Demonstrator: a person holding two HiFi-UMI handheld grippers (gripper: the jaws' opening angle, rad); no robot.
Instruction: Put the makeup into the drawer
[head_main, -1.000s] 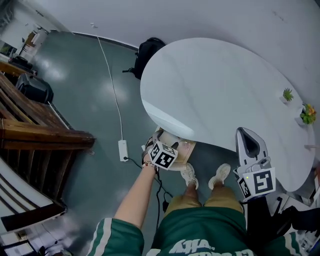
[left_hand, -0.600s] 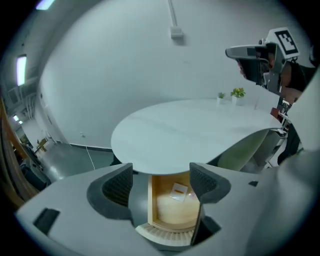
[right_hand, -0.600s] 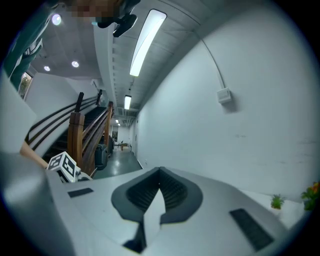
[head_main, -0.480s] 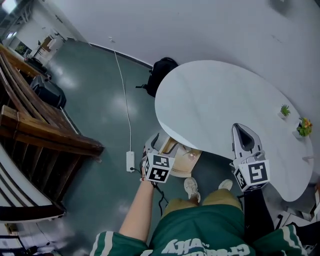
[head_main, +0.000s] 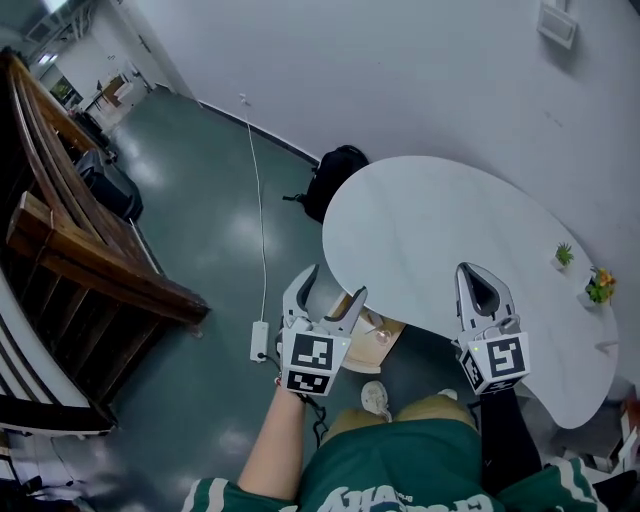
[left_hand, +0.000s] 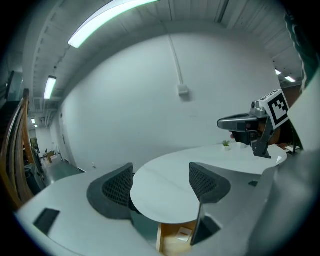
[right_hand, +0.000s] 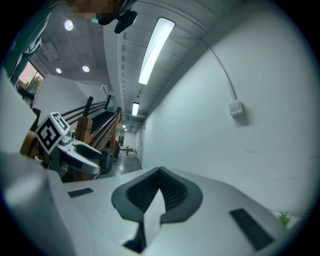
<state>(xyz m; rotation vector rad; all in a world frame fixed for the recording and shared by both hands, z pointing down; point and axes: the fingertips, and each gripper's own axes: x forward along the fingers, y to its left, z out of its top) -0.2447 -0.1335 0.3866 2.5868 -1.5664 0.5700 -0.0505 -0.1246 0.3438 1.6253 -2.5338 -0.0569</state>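
Tabletop (head_main: 455, 235) overhangs the wooden drawer (head_main: 390, 328); backpack (head_main: 335, 178) and cable (head_main: 259, 200) lie beyond.

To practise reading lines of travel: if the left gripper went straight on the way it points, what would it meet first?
Most likely the rounded end of the white table, framed between the open jaws of the left gripper. The wooden drawer lies lower; depth is unclear.

The drawer (head_main: 380, 340) is mostly hidden beneath the tabletop (head_main: 440, 240) and behind the left gripper (head_main: 332, 285); the pale item (left_hand: 185, 232) inside is too small to identify.
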